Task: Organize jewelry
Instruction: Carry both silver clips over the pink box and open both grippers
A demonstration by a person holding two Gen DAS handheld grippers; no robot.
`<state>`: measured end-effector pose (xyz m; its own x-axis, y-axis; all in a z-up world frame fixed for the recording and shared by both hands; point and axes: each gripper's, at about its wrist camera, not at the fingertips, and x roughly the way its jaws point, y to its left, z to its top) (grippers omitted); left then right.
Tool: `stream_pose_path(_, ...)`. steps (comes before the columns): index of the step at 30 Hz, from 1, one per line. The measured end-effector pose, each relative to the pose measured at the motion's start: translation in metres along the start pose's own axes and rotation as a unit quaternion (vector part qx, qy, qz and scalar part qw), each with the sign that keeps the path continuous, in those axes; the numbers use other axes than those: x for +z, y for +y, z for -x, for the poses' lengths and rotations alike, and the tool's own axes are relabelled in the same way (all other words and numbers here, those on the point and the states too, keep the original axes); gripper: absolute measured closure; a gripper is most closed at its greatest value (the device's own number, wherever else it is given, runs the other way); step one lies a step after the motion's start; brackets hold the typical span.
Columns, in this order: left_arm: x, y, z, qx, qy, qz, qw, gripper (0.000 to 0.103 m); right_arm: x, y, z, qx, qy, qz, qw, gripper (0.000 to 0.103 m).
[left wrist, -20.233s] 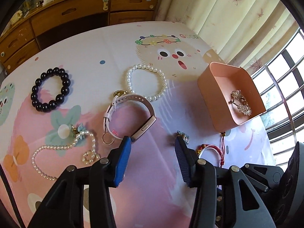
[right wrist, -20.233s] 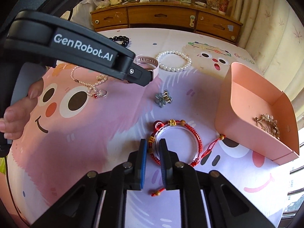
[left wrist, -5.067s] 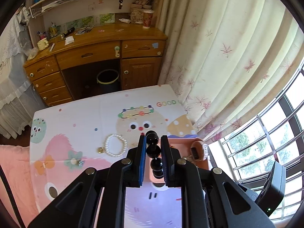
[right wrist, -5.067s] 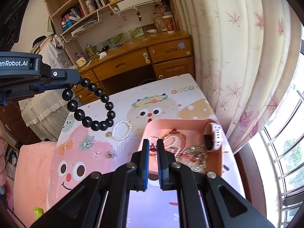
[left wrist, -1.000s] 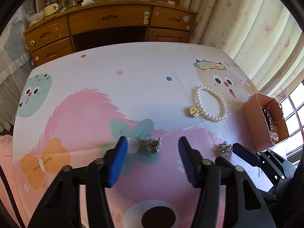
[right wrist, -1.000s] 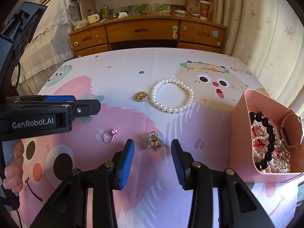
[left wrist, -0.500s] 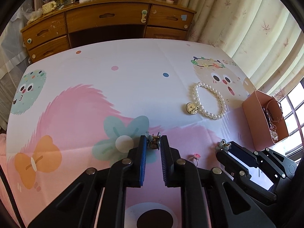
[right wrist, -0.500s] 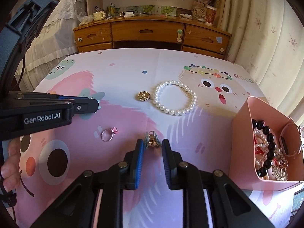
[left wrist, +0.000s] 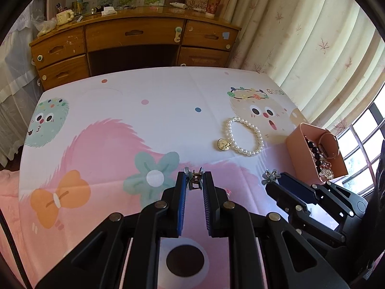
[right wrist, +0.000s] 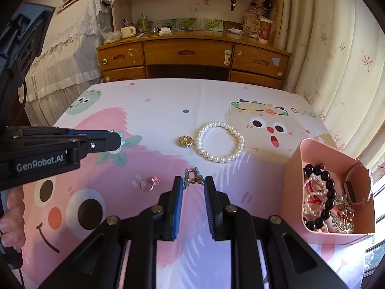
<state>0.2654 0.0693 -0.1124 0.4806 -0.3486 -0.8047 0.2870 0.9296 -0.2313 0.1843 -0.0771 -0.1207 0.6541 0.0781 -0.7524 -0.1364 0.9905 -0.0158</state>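
Between the blue pads of our left tool (left wrist: 194,183) sits a small metal earring (left wrist: 194,180), pinched near the tips so it can be carried off the cloth. Our right tool (right wrist: 192,184) is closed the same way on a second gold-and-teal earring (right wrist: 192,177). We judge both grips are taken at the fingertips because the pieces are tiny and lie flat.

Off to the right stands the pink box (right wrist: 292,185), its open top towards us, already holding black beads, a watch and red cord; it sits near the edge of the surface, within easy reach of either hand. Loose on the cloth remain a pearl bracelet (right wrist: 220,142) with a gold charm (right wrist: 185,141) just beside it, and a pink-stoned ring (right wrist: 149,183) near our right tool.

We work on a surface covered by a cartoon-printed cloth (left wrist: 149,120), pink and white and lying smooth. Behind it stands a wooden desk (right wrist: 190,55) with drawers and clutter on top, cream curtains (left wrist: 300,48) to the right, and a lace-draped bed at the left.
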Motion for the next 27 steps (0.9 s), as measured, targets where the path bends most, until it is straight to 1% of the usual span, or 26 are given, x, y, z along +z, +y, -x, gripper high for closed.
stream_pose_path(2,-0.001,-0.002,0.007,-0.005,0.006,0.006,1.0,0.091,0.003,-0.003,0.009,0.007,0.002,-0.018,1.0,0.085)
stream_pose_path(6,-0.003,-0.008,0.024,-0.025,0.002,0.009,0.9996,0.091,0.005,-0.012,0.032,0.008,0.004,-0.047,0.999,0.085)
stream_pose_path(12,-0.004,-0.031,0.048,-0.055,-0.015,-0.019,0.9982,0.091,-0.005,-0.035,0.069,0.01,0.004,-0.09,0.996,0.085)
stream_pose_path(18,0.002,-0.072,0.061,-0.085,-0.02,-0.062,0.9943,0.091,-0.018,-0.064,0.095,-0.015,-0.005,-0.122,0.992,0.085)
stream_pose_path(22,0.006,-0.107,0.064,-0.101,-0.024,-0.09,0.9905,0.091,-0.025,-0.087,0.109,-0.038,-0.013,-0.14,0.989,0.085)
stream_pose_path(27,0.01,-0.148,0.057,-0.111,-0.02,-0.102,0.9883,0.091,-0.03,-0.115,0.119,-0.055,-0.018,-0.142,0.988,0.085)
